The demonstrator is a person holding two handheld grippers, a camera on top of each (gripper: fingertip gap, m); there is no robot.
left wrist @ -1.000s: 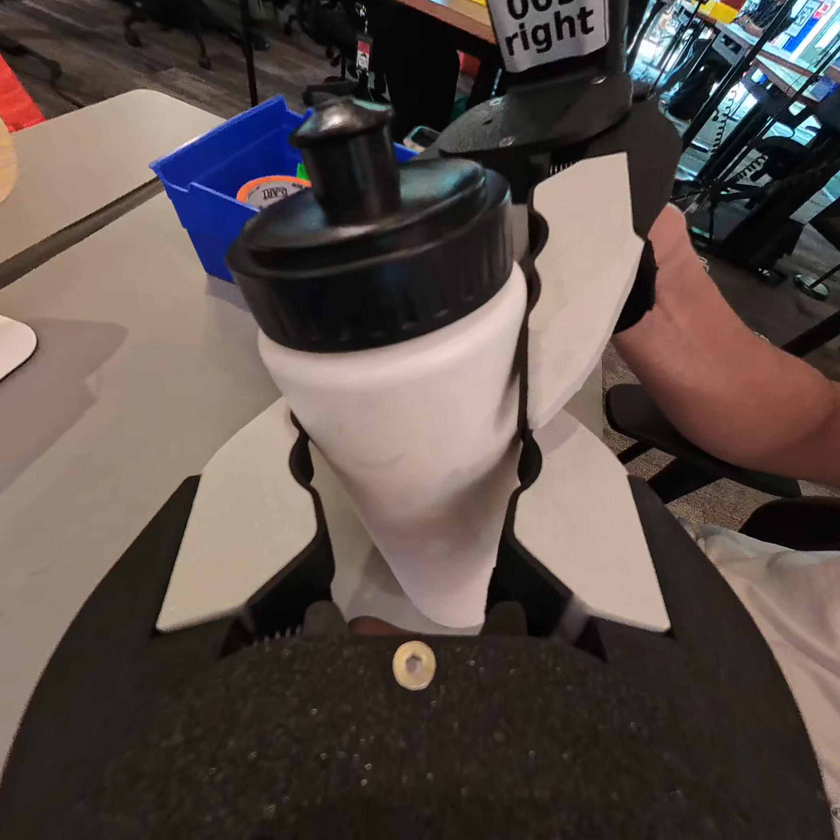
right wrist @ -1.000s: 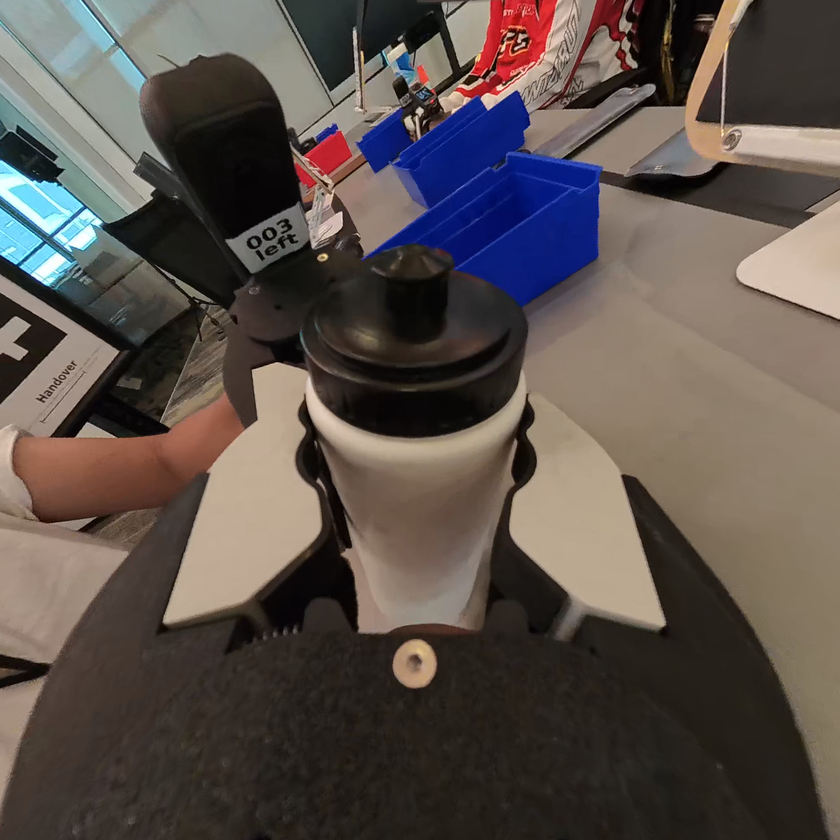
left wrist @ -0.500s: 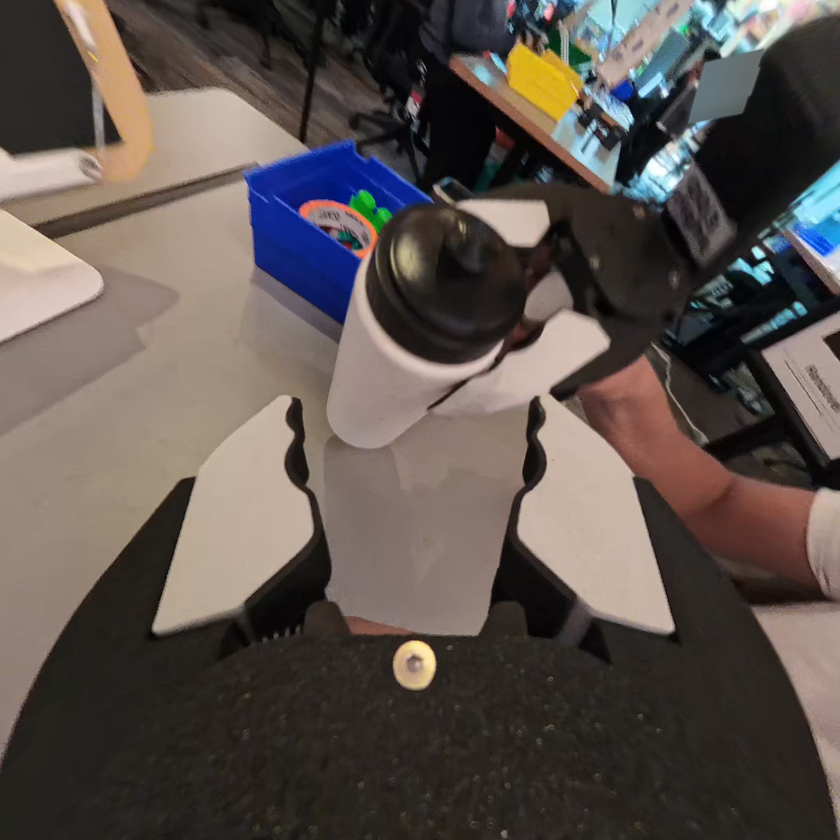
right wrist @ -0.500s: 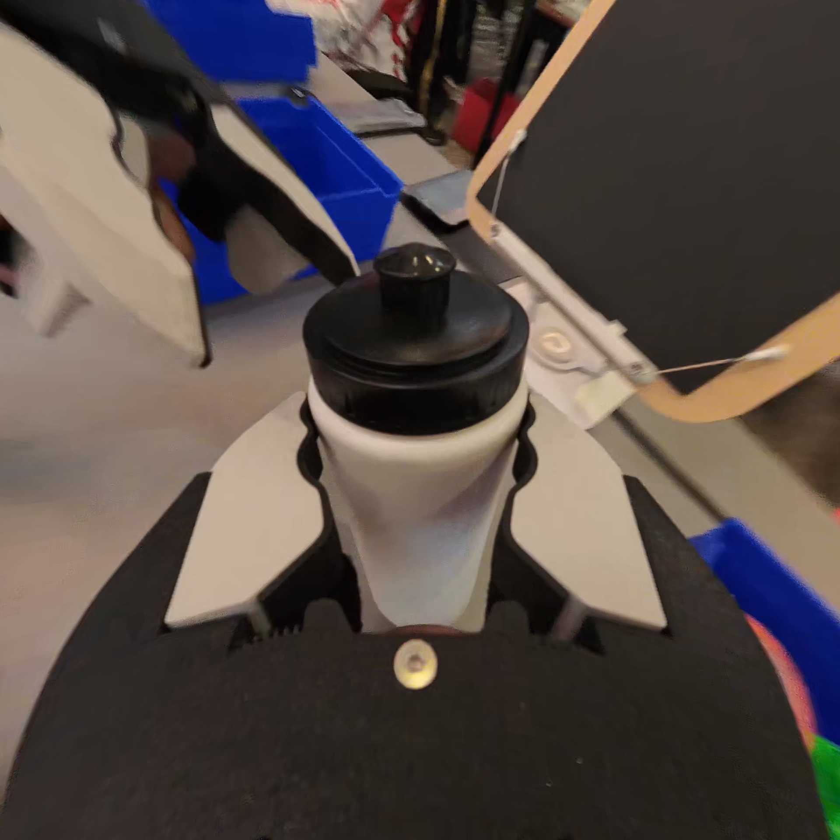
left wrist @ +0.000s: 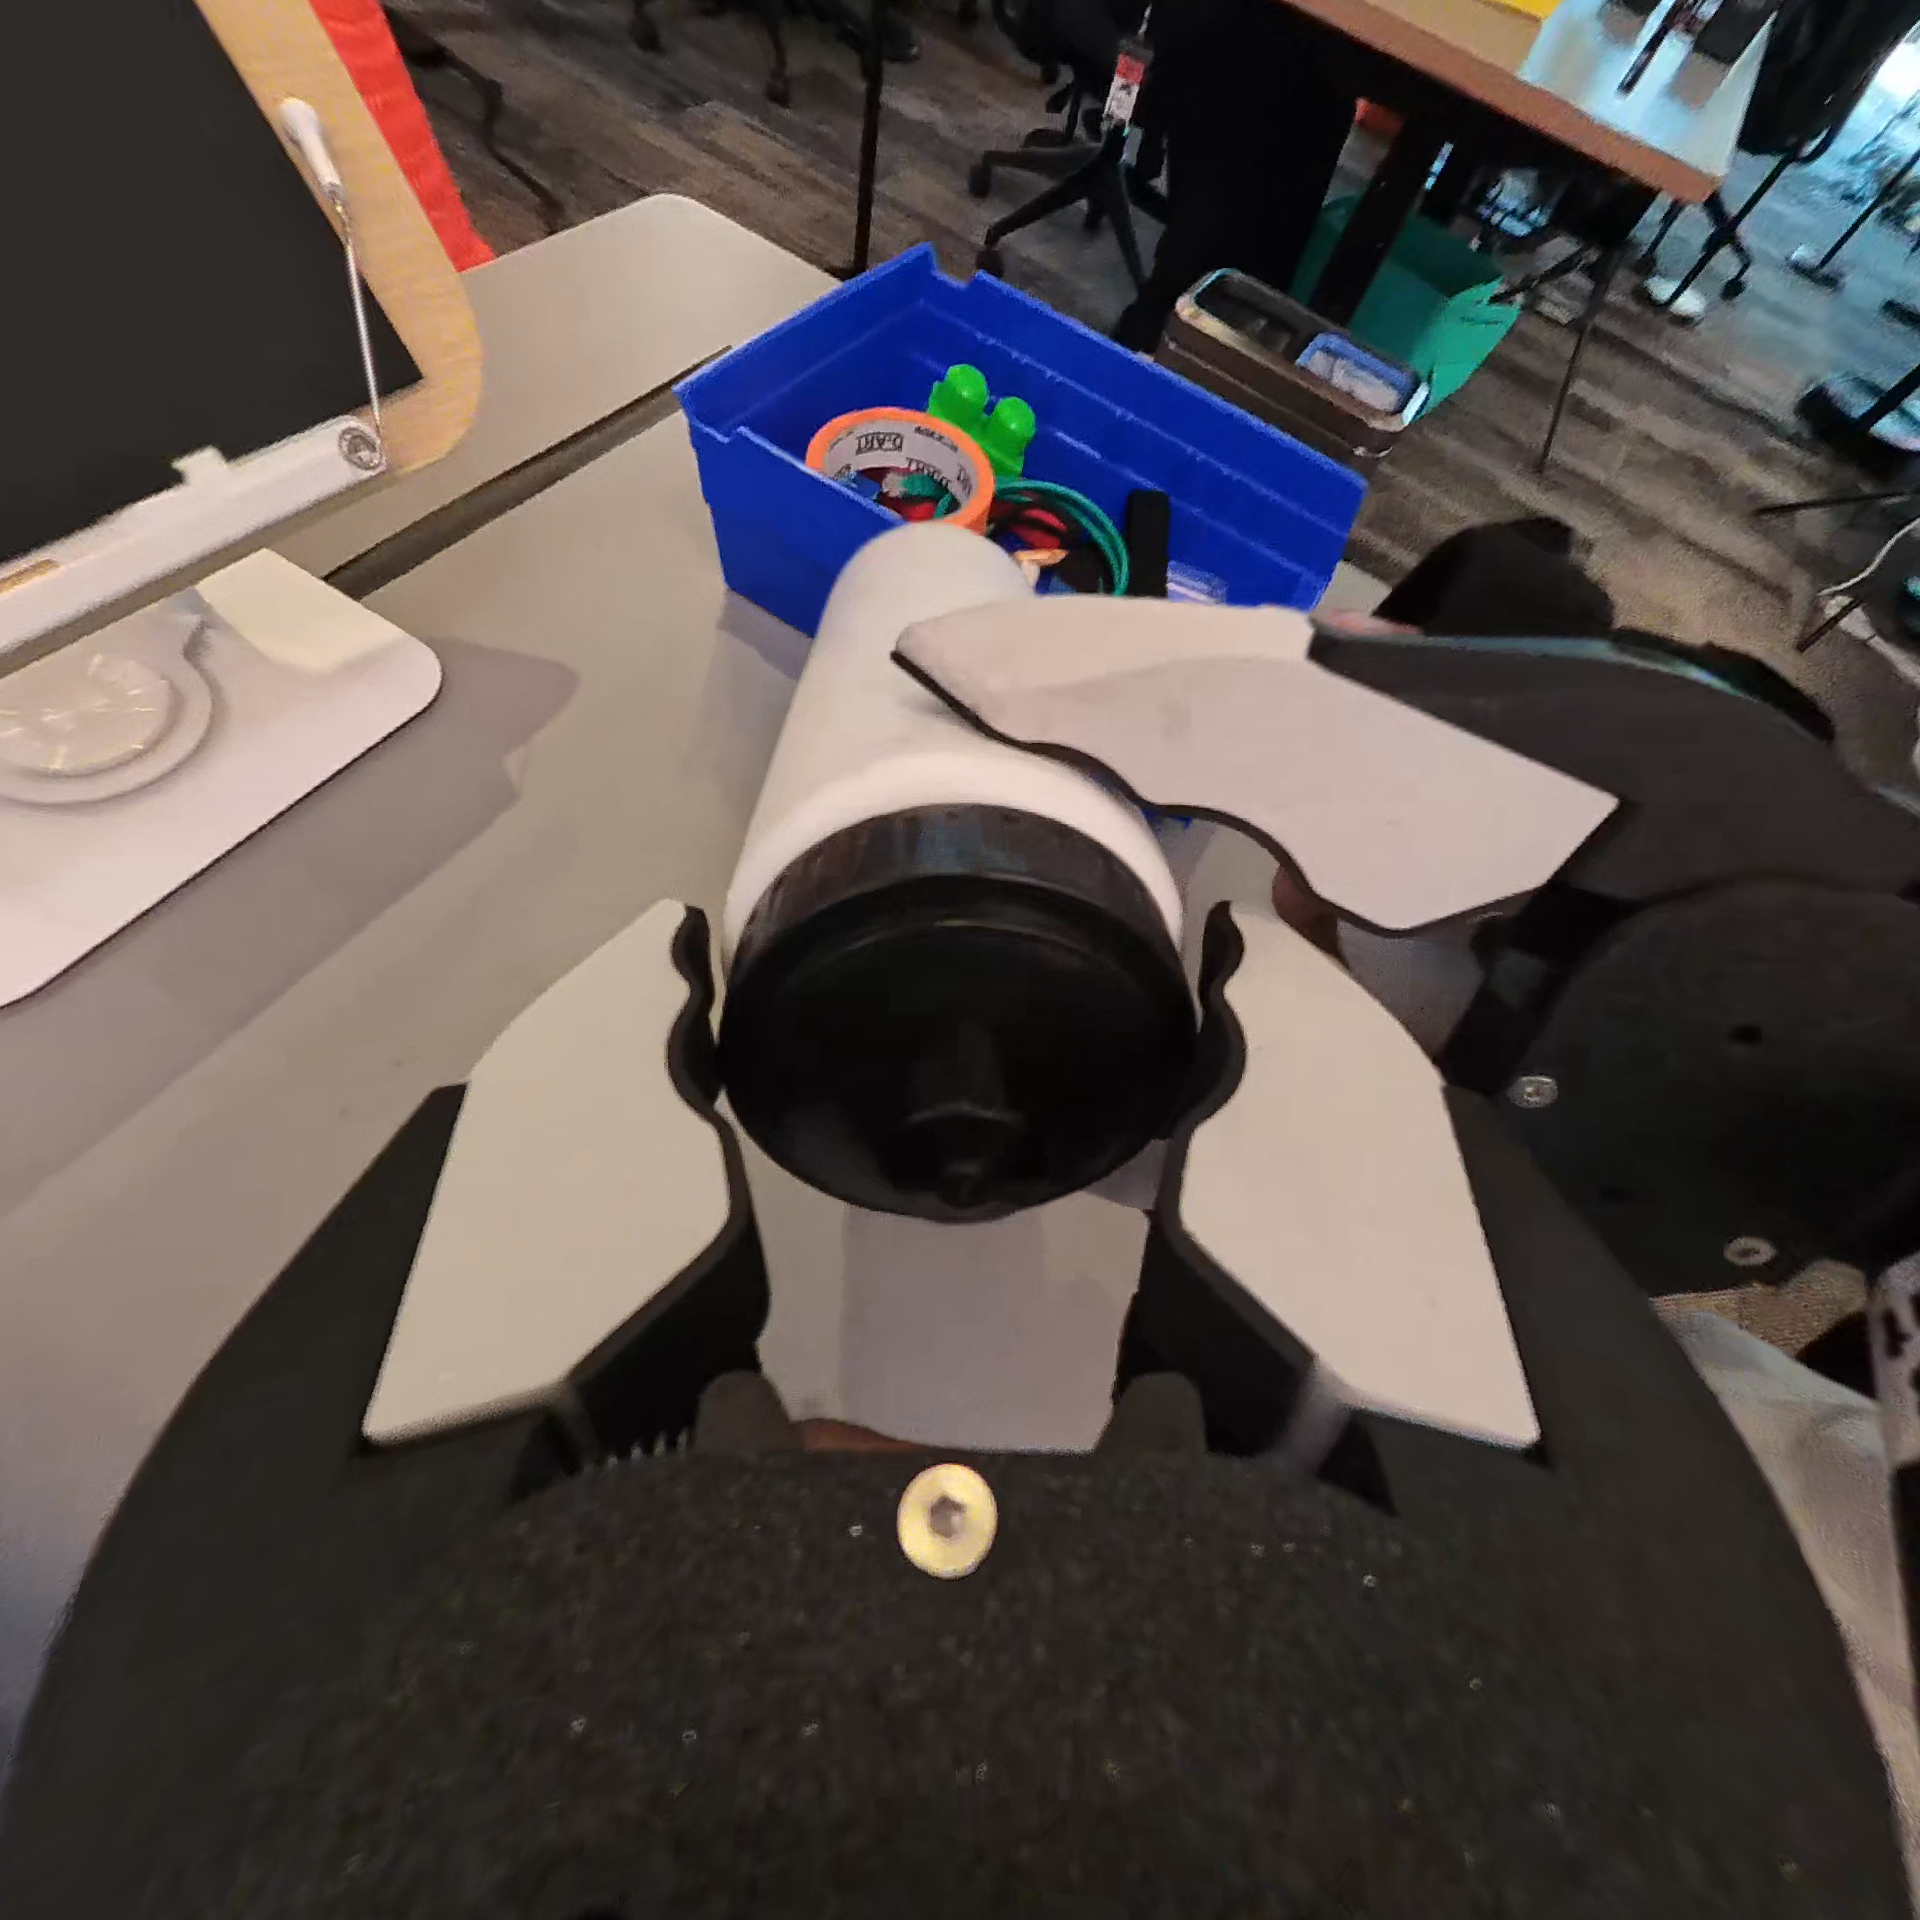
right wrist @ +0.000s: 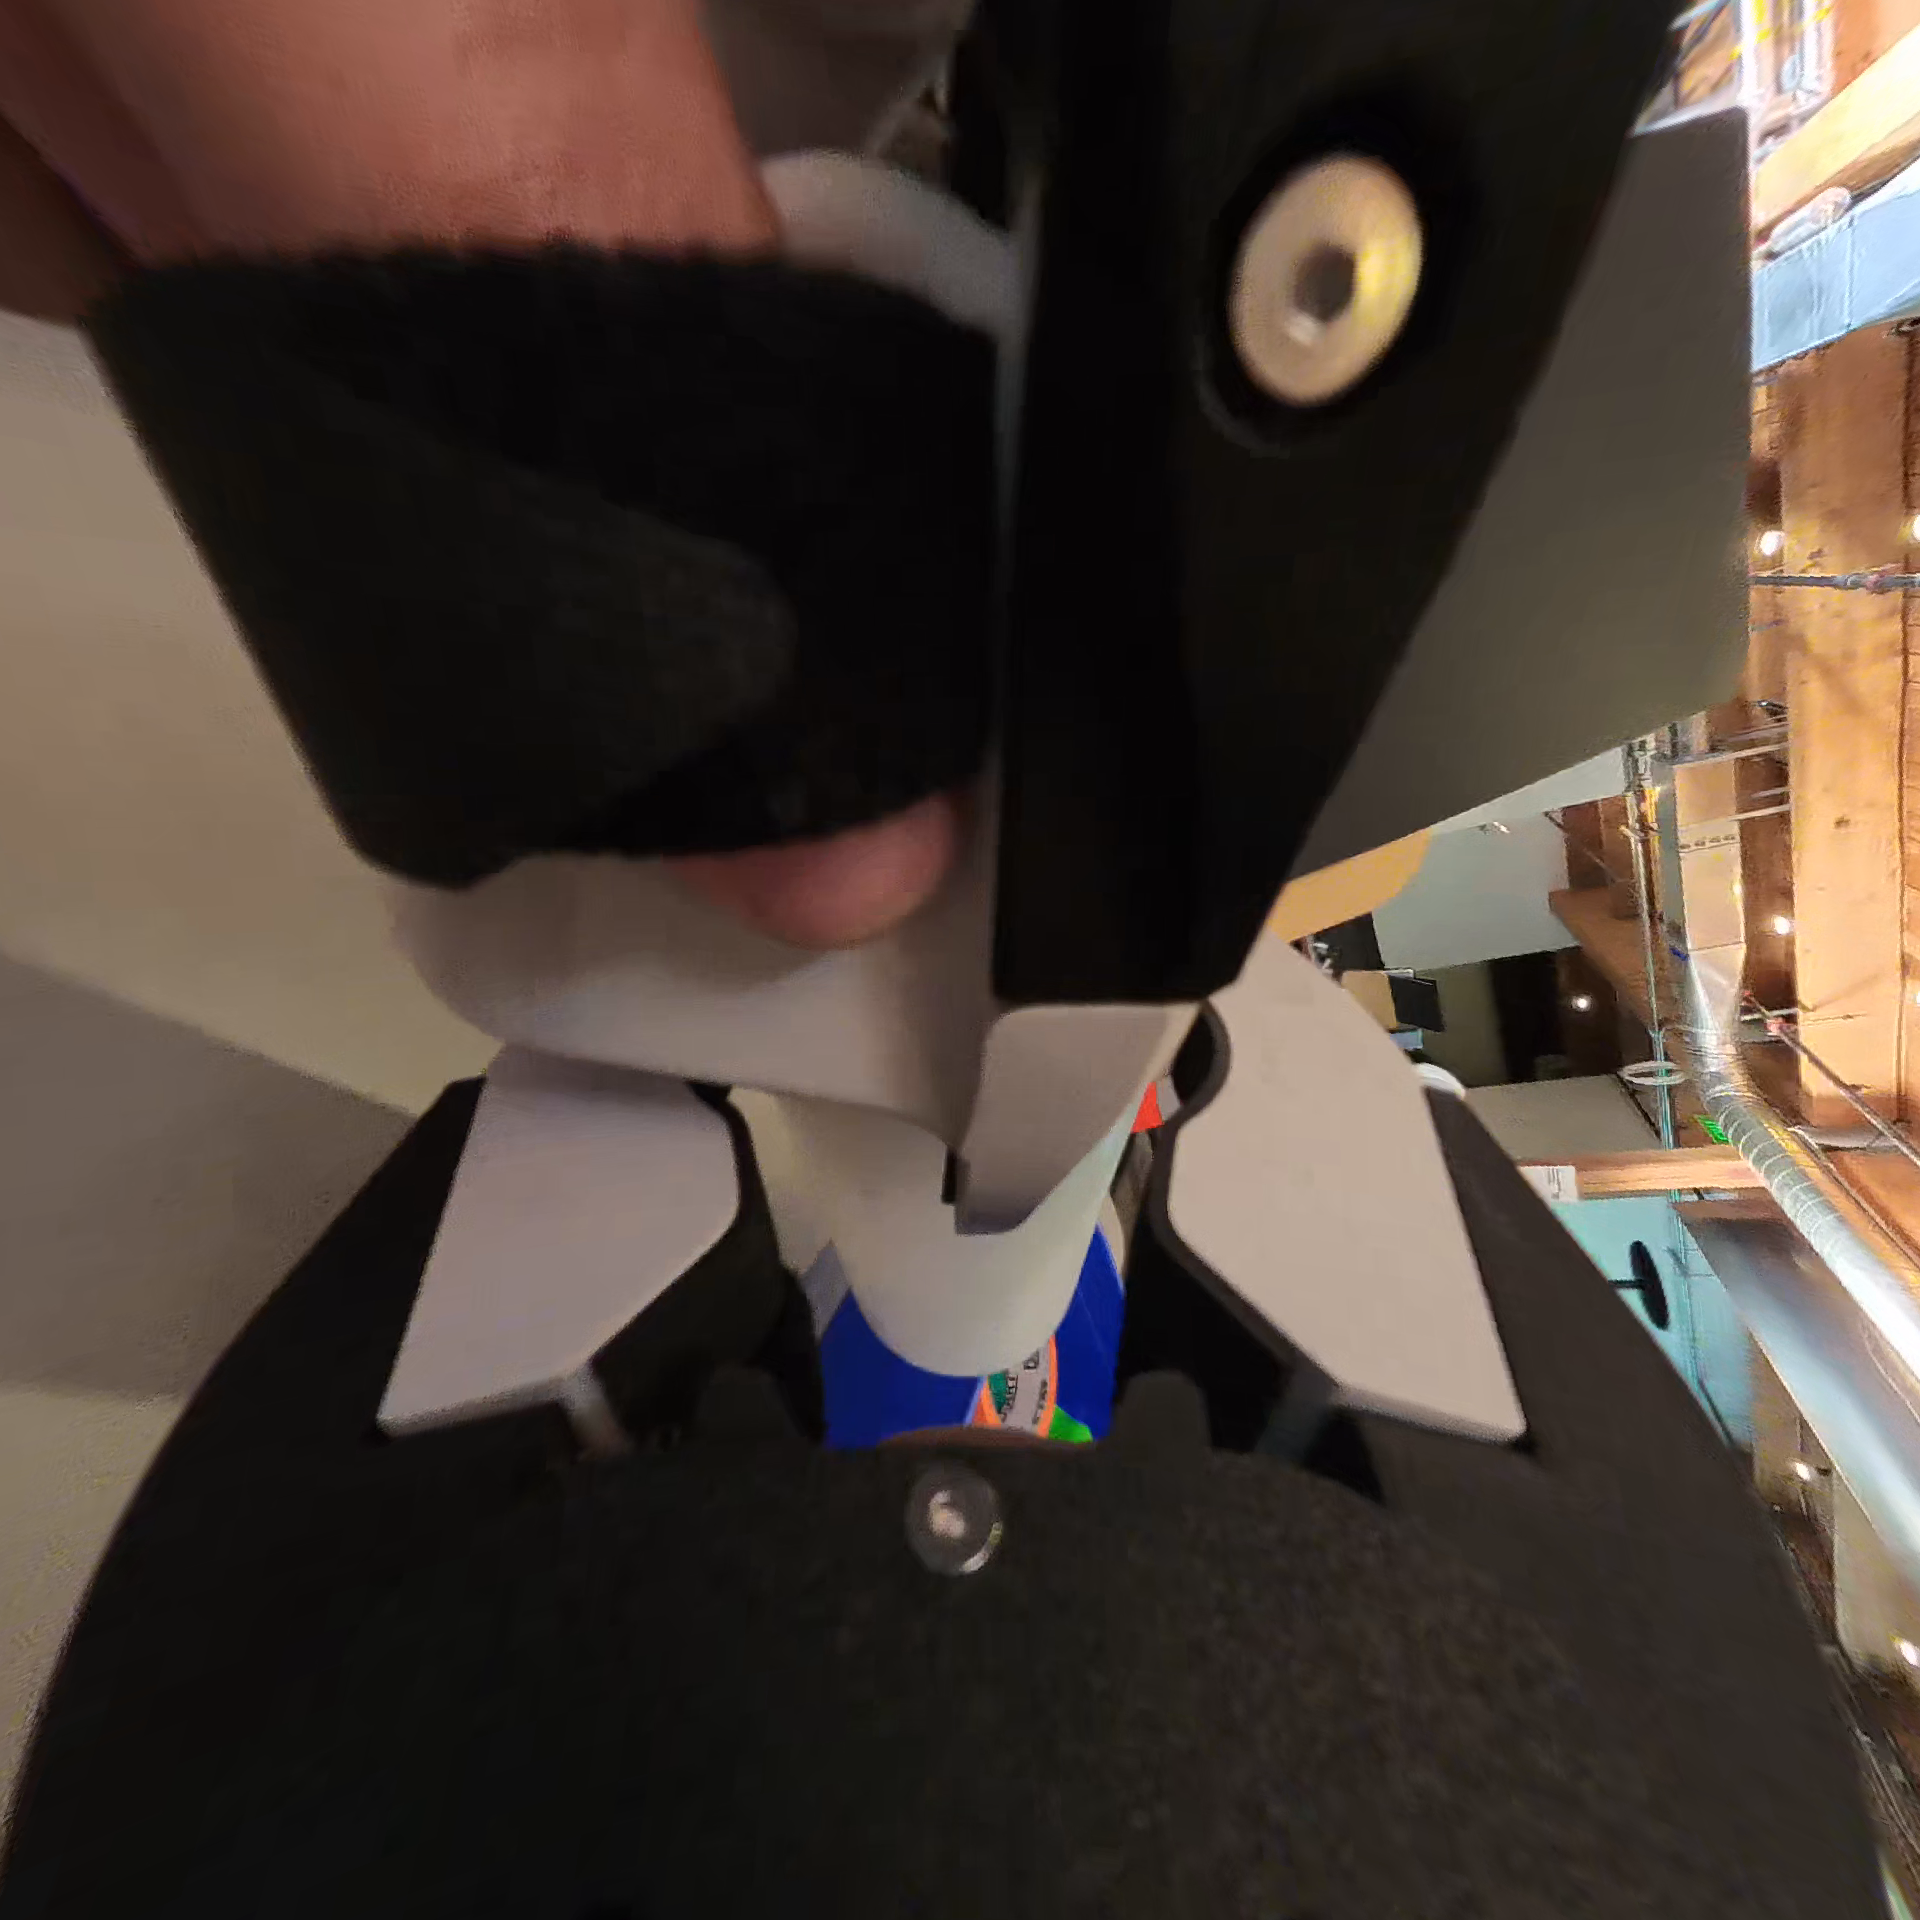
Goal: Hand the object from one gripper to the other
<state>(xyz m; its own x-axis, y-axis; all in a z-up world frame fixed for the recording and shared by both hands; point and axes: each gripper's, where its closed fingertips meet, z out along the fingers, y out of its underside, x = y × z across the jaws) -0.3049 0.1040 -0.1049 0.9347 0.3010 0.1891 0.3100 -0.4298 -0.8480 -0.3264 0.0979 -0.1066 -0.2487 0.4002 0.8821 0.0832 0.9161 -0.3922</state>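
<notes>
A white bottle (left wrist: 894,707) with a black cap (left wrist: 956,1049) is held in the air above the table, cap pointing at the left wrist camera. My left gripper (left wrist: 951,935) is open, its fingers flanking the cap at the same width as when it was empty. My right gripper comes in from the right, its upper finger (left wrist: 1247,748) lying across the white body. In the right wrist view my right gripper (right wrist: 961,1091) is shut on the bottle (right wrist: 977,1299). The left gripper's black body (right wrist: 1195,520) and a strapped hand (right wrist: 416,156) fill that view.
A blue bin (left wrist: 1195,457) holding an orange tape roll (left wrist: 894,457), a green brick (left wrist: 977,405) and cables stands just behind the bottle. A white monitor foot (left wrist: 208,707) and a wood-rimmed black board (left wrist: 436,312) are at the left on the grey table (left wrist: 312,1039). Floor and chairs lie beyond. Less than 4 cm separates the two grippers' tips. Left tips and right tips are each some 35 centimeters from the white monitor foot (left wrist: 208,707).
The right gripper has swung the bottle round, so its cap now faces the left camera. The left gripper, apart from it half a second ago, now has its fingers around the cap.
</notes>
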